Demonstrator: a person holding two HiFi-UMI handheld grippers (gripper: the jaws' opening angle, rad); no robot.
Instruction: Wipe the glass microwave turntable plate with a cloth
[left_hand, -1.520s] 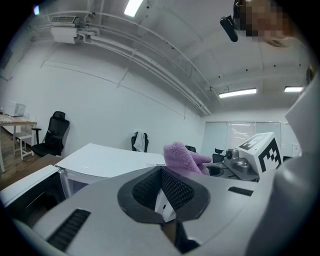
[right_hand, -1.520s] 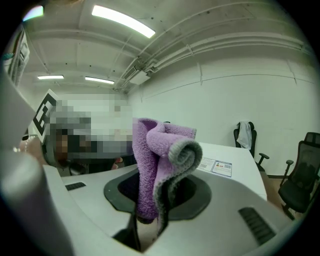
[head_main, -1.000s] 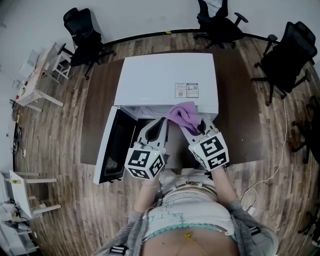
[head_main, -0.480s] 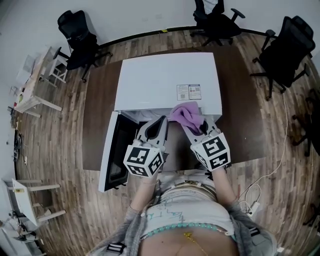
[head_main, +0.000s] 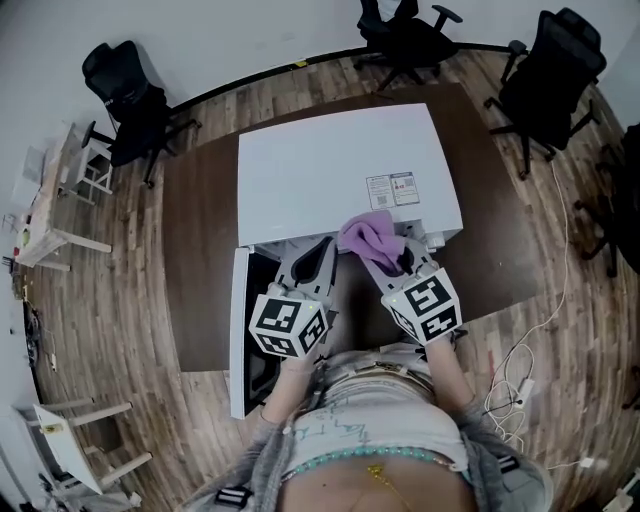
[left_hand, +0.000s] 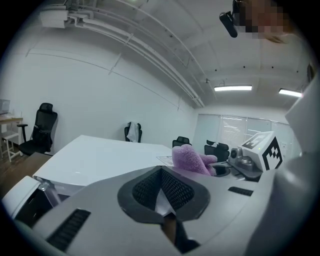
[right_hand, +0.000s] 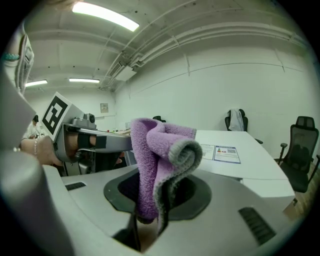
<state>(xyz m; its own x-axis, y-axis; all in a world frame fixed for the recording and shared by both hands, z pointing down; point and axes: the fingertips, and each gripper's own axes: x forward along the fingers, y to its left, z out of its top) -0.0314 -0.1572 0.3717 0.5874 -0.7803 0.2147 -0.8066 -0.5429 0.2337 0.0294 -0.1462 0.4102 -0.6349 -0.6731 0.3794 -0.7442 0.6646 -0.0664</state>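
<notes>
Left tool is clenched on nothing: its own view shows the two jaws pressed together, with the white microwave top beyond them. Only the head view shows the microwave door swung open at the left and the dark surface under the oven. There both tools hang side by side at the front edge of the cavity. The cavity is hidden beneath the oven top and the tools, so the glass turntable plate cannot be made out in any view. Right tool is clamped on a purple cloth, which stands folded up out of the jaws with its grey-edged corner curling over. That detail shows in the right gripper view alone. From above, the cloth lies against the oven's front rim, just below a printed label.
</notes>
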